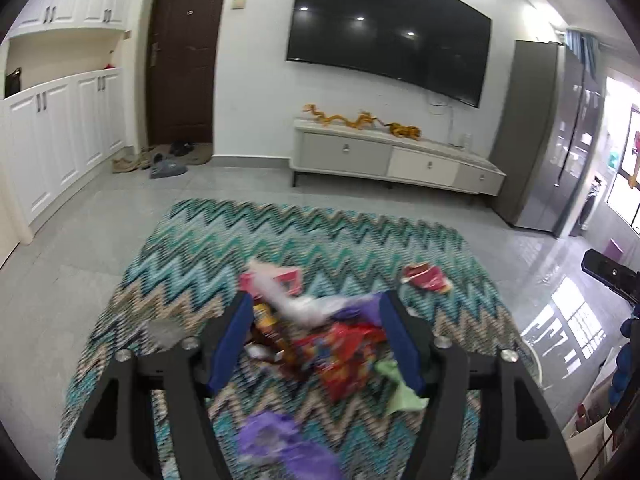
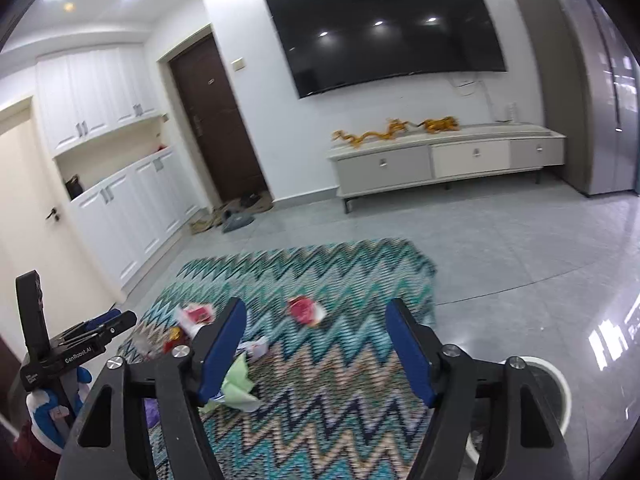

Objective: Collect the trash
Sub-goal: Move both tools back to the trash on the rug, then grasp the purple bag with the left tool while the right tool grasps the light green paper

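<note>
A: Two grippers over a zigzag rug, w/ a wall TV and a low white cabinet behind. Big stuff first?

B: Yep. Rug's teal, cream and black, lying on grey floor tiles. Dark door at the back, shoes by it. Tall grey fridge to the right of the cabinet. Round white bin sits on the tiles just off the rug's right edge in the right wrist view, partly hidden behind the right gripper.

A: Trash?

B: All on the rug. Main pile is a blurry heap: red-orange snack wrappers, clear plastic, something purple. Pink-red box at its far side. A purple wrapper nearer the cam, pale green paper to the right of the pile, and one red crumpled wrapper lying apart, further right.

A: Grippers?

B: Left gripper has blue pads spread apart, nothing pinched, pile seen between them but below, not touched as far as I can tell. Right gripper also spread wide, empty, only rug between the pads; green paper shows just beside its left pad, contact unclear. Both views are motion-blurred
</note>
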`<move>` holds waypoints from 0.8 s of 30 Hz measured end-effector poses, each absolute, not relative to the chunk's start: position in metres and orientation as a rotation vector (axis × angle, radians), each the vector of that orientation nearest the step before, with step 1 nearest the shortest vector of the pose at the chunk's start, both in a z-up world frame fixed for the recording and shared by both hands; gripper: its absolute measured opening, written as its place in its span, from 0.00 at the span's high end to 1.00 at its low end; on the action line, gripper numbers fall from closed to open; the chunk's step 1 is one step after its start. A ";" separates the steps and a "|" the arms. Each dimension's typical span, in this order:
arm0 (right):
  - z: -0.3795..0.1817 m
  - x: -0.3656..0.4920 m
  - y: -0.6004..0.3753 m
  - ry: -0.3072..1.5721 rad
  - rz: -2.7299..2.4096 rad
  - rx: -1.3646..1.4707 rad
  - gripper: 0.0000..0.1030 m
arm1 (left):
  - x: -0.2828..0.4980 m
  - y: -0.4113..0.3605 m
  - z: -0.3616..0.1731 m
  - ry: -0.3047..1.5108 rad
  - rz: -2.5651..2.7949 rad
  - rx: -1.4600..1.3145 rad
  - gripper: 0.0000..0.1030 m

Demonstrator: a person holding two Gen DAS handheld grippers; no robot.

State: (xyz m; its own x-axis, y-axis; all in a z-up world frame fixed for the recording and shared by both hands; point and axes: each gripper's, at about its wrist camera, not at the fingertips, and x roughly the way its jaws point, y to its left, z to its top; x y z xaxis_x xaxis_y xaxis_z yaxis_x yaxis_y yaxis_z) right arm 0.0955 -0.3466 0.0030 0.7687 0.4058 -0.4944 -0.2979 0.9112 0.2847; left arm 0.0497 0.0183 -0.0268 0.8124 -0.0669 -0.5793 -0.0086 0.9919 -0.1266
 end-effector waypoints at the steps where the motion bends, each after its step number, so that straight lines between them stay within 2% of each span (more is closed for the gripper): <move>1: 0.000 0.097 -0.339 0.588 0.403 0.187 0.27 | 0.045 0.025 -0.029 0.625 -0.018 -0.128 0.31; 4: -0.012 0.100 -0.319 0.615 0.450 0.171 0.23 | 0.032 0.038 -0.035 0.631 0.006 -0.121 0.30; 8: -0.027 0.105 -0.293 0.652 0.510 0.151 0.19 | 0.020 0.049 -0.048 0.660 0.019 -0.125 0.23; 17: -0.064 0.118 -0.247 0.766 0.623 0.090 0.13 | 0.028 0.048 -0.095 0.810 -0.046 -0.163 0.23; 24: -0.097 0.127 -0.214 0.872 0.667 0.030 0.13 | 0.038 0.046 -0.121 0.889 -0.080 -0.203 0.23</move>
